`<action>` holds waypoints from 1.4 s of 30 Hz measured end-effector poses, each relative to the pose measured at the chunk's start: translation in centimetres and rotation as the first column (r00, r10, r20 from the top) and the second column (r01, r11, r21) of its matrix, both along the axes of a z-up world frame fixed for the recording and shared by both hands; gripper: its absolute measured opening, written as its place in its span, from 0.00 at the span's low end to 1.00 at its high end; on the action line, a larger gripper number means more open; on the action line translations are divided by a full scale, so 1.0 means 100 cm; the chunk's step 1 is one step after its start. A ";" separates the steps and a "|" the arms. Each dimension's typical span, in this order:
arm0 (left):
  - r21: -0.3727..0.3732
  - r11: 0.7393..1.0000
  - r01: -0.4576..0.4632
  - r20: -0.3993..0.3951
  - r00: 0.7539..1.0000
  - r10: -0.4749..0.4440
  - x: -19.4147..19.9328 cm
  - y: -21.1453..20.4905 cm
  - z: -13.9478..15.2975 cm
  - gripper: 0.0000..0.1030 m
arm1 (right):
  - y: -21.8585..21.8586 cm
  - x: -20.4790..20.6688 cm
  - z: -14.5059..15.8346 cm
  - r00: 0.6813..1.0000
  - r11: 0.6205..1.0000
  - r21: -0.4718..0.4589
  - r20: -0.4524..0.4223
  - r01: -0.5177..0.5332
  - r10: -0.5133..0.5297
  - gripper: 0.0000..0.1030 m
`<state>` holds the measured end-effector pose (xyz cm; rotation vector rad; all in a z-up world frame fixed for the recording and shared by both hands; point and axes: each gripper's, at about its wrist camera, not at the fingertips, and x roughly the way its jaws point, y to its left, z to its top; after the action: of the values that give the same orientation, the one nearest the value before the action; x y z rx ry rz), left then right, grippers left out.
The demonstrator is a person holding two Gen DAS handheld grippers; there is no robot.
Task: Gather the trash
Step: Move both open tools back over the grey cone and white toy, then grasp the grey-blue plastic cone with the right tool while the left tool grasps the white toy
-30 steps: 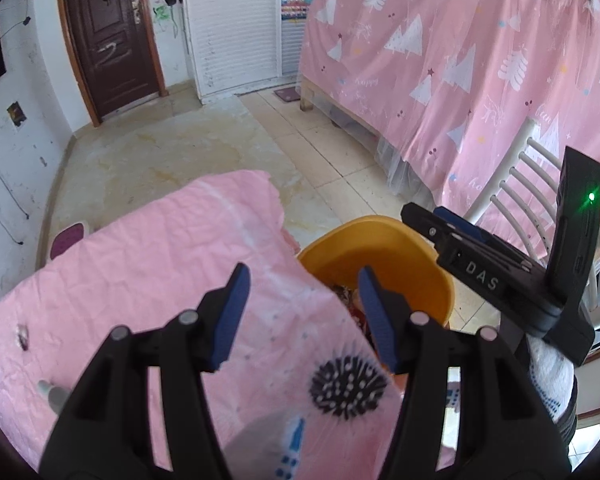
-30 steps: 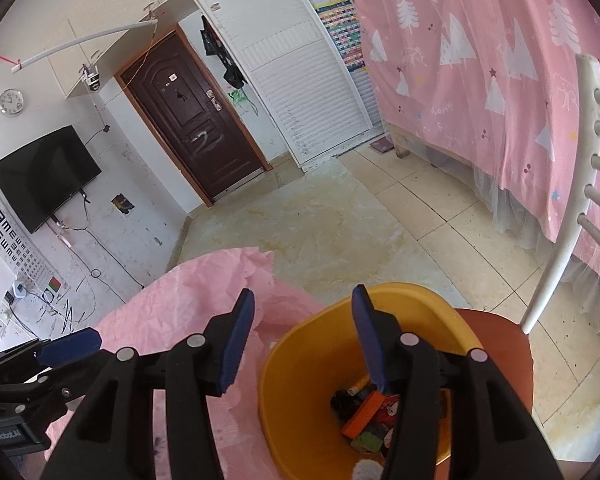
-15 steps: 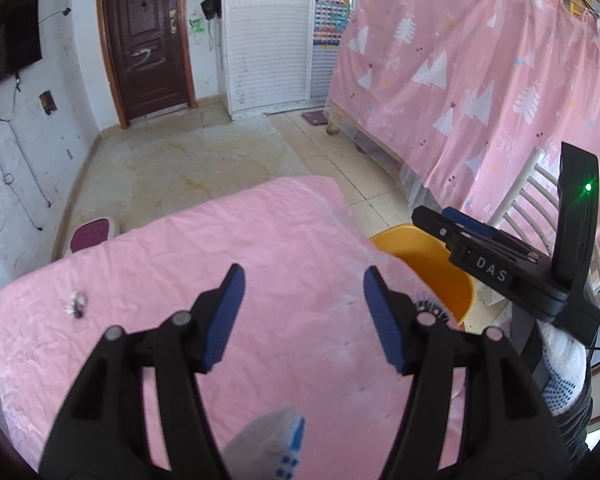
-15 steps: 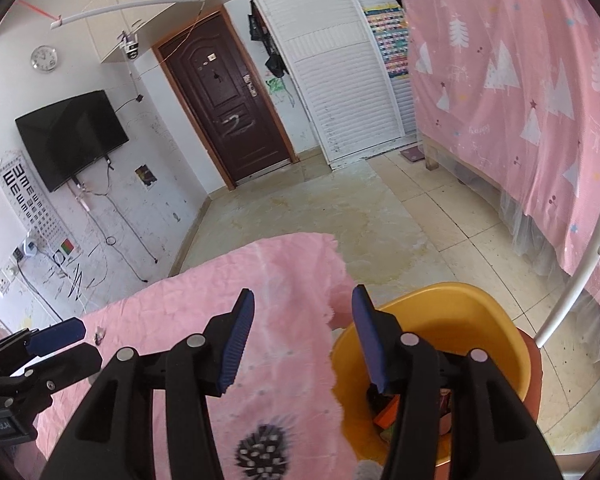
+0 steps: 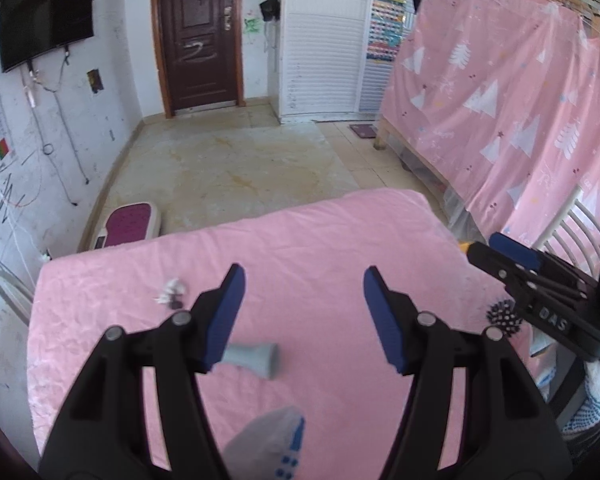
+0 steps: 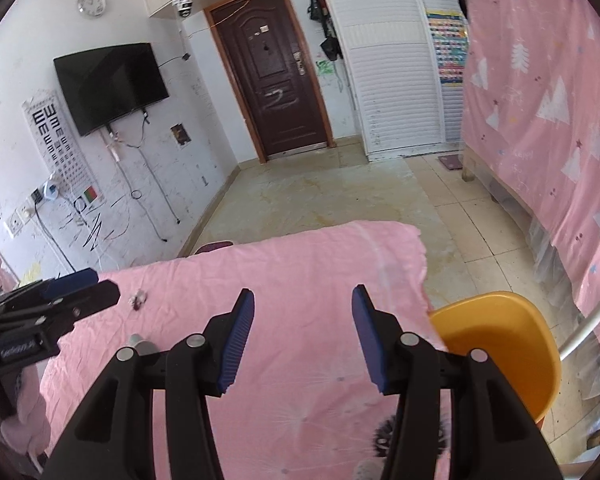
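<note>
Grippers: our left gripper [image 5: 304, 316] and right gripper [image 6: 303, 334] both gape empty, swung back from orange plastic basin [image 6: 500, 344]. Crumpled white scrap [image 5: 171, 292] and grey flared piece [image 5: 256, 358] await on pink bedsheet [image 5: 320, 240].

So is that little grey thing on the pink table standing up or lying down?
Lying down. The grey piece rests on its side on the pink cloth.
</note>
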<state>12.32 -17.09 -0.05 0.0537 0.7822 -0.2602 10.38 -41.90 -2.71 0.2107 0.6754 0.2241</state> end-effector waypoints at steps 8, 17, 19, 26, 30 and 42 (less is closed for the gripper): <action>-0.013 0.997 -0.075 -0.012 0.997 0.075 0.011 0.053 -0.004 0.57 | 0.053 0.006 -0.002 0.997 0.996 -0.042 -0.021 -0.075 0.074 0.40; -0.018 0.993 -0.116 -0.036 0.993 0.115 0.027 0.088 -0.016 0.59 | 0.100 0.009 -0.013 0.985 0.983 -0.078 -0.057 -0.165 0.161 0.40; -0.015 0.993 -0.115 -0.043 0.993 0.114 0.033 0.093 -0.020 0.60 | 0.114 0.009 -0.018 0.980 0.978 -0.089 -0.070 -0.189 0.184 0.40; -0.005 0.994 -0.108 -0.075 0.991 0.107 0.055 0.103 -0.036 0.60 | 0.155 0.013 -0.033 0.963 0.960 -0.114 -0.115 -0.257 0.244 0.40; 0.002 0.996 -0.092 -0.098 0.991 0.092 0.066 0.102 -0.047 0.60 | 0.173 0.014 -0.043 0.949 0.945 -0.130 -0.142 -0.299 0.281 0.40; 0.038 0.997 -0.072 -0.151 0.986 0.077 0.089 0.099 -0.082 0.60 | 0.200 0.024 -0.067 0.915 0.915 -0.140 -0.202 -0.380 0.349 0.40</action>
<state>21.26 -7.15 -8.22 0.0358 0.9387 -0.1819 12.78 -21.86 -9.42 -0.0717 0.9028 0.5080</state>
